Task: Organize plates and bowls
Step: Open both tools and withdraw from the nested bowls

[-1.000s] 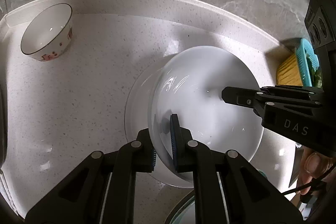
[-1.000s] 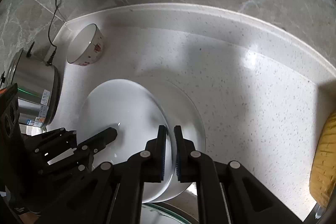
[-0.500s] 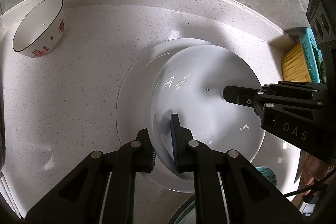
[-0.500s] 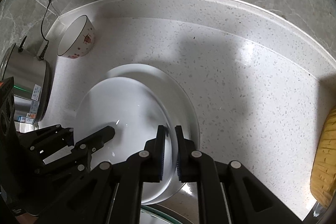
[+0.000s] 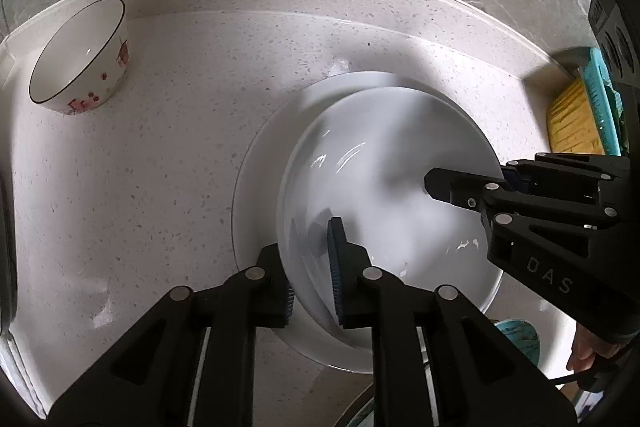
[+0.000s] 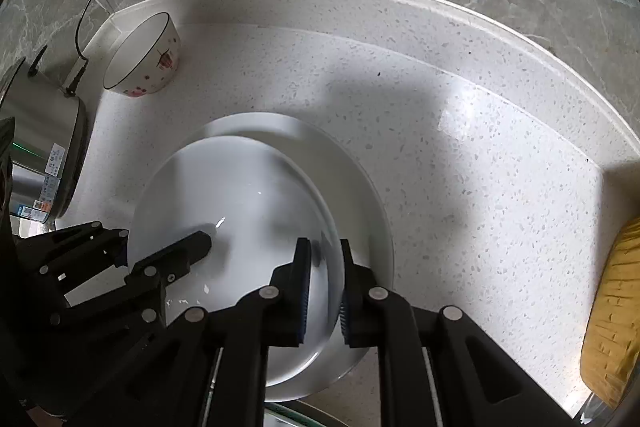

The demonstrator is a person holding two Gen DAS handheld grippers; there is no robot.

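1. As seen from the left wrist view, the left gripper (image 5: pixel 312 267) has its two fingers clamped on the near rim of the white bowl (image 5: pixel 384 211), one blue pad inside the wall, the other outside.
2. White bowl: sits over the large white plate (image 5: pixel 260 187) (whether resting on it or held just above, cannot tell), offset toward that plate's right side.
3. Right gripper (image 5: pixel 468 183): enters from the right of the bowl, one finger reaching over the rim into the bowl's interior.
4. Patterned bowl (image 5: pixel 80 63): white with a dark rim line and red flower marks, well apart from the white bowl, to its far left, near the raised back edge of the speckled countertop (image 5: pixel 180 155).
5. Yellow item beside a teal basket (image 5: pixel 600 99): far right of the white bowl, at the frame edge.
6. From the right wrist view, the right gripper (image 6: pixel 323 267) straddles the white bowl (image 6: pixel 232 203) at its right rim; the fingers stand slightly parted, and whether the pads press the wall cannot be told.
7. Left gripper (image 6: pixel 168 255): at the bowl's left rim, one finger lying inside.
8. Large white plate (image 6: pixel 360 195): shows beyond and right of the bowl.
9. Patterned bowl (image 6: pixel 140 59): far left behind the white bowl, next to a steel pot (image 6: pixel 36 139) with a black cord.
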